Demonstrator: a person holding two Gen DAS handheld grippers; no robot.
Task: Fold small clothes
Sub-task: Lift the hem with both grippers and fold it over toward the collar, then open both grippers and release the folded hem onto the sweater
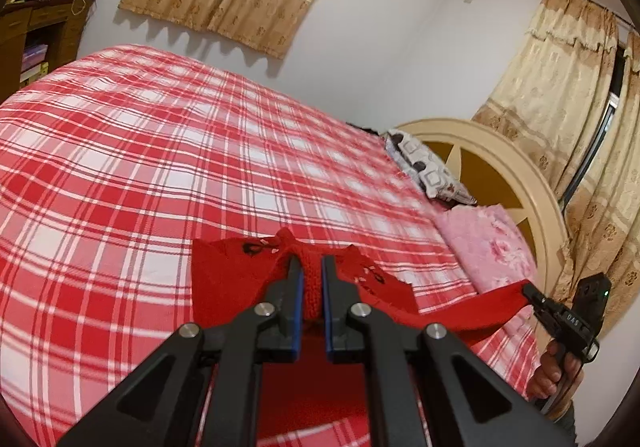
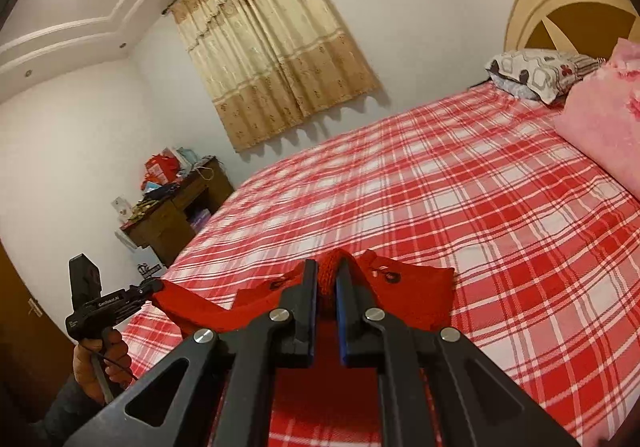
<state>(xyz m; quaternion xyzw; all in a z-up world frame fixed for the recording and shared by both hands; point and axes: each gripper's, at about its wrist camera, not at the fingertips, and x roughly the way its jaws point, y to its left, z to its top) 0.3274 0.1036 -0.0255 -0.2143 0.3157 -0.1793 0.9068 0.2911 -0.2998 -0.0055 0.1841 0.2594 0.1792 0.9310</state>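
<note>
Red knit garment [image 1: 236, 279], ribbed along the gathered edge and thick in weave, hangs stretched between two sets of fingers above the bed [image 1: 160, 167]. Left gripper [image 1: 311, 267]: its black fingers [image 1: 294, 279], lined with blue pads, are pressed together on a bunched fold of the knit, which fills the narrow gap between them and spills out to either side of the tips. Right gripper [image 2: 326, 271]: same build, fingers [image 2: 308, 283] likewise pinching a bunched fold, with the fabric fanning out beyond the tips and to both sides. Small dark and white motifs show on the garment near each set of fingers. In each view a taut band of the garment runs sideways from the near fingers to the other gripper's tips. The garment's lower part drops below the fingers, out of clear sight. Bed covering is a red-and-white plaid sheet, smooth and flat. The left gripper's body reads "GenRobot.AI" in the right wrist view; the right gripper's body carries lettering too blurred to confirm. A person's hand [image 2: 102, 363] grips the left handle.
</note>
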